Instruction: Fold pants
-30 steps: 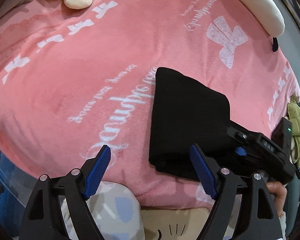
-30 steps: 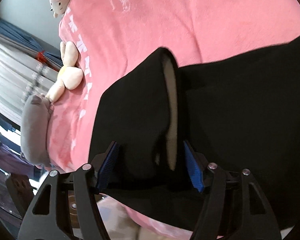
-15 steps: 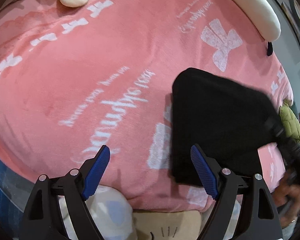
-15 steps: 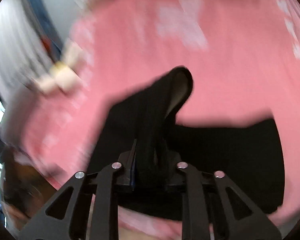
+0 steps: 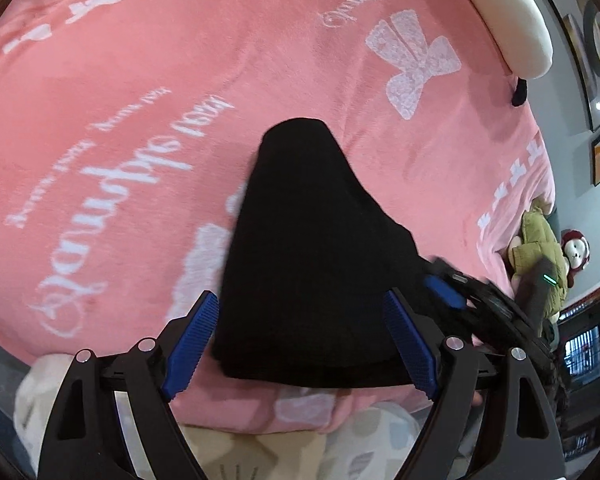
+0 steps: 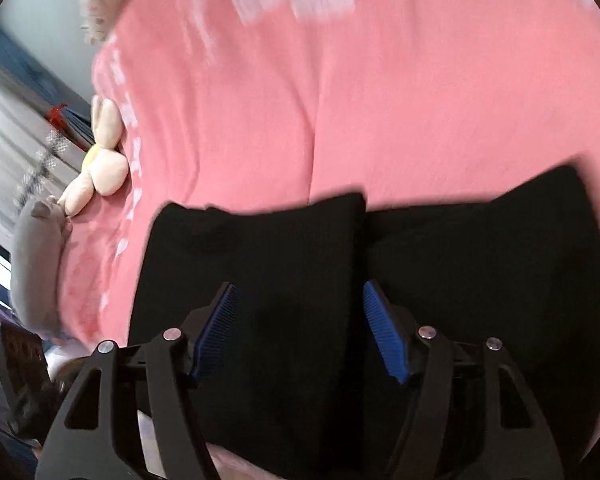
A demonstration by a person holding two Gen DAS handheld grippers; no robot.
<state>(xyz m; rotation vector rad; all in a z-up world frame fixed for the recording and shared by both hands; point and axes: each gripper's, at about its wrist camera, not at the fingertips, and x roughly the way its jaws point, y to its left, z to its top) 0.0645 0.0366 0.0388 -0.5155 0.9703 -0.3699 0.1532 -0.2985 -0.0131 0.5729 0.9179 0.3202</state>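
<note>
The black pants (image 5: 312, 248) lie folded in a compact bundle on the pink blanket (image 5: 140, 80) near the bed's front edge. My left gripper (image 5: 300, 344) is open, its blue pads on either side of the bundle's near end, not closed on it. The right gripper shows in the left wrist view (image 5: 472, 312) at the bundle's right side. In the right wrist view the pants (image 6: 480, 260) lie flat, a folded layer meeting another along a seam. My right gripper (image 6: 300, 328) is open above the black cloth.
Plush toys sit at the bed's edges: a cream one (image 6: 100, 172), a grey one (image 6: 36, 256) and a green-jacketed monkey (image 5: 540, 248). A white headboard cushion (image 5: 512, 20) borders the far side. Patterned bedding (image 5: 260, 452) hangs below the front edge.
My right gripper was shut on a lifted fold of the pants half a second ago; now it is open and the cloth lies flat. The left gripper has moved over the bundle.
</note>
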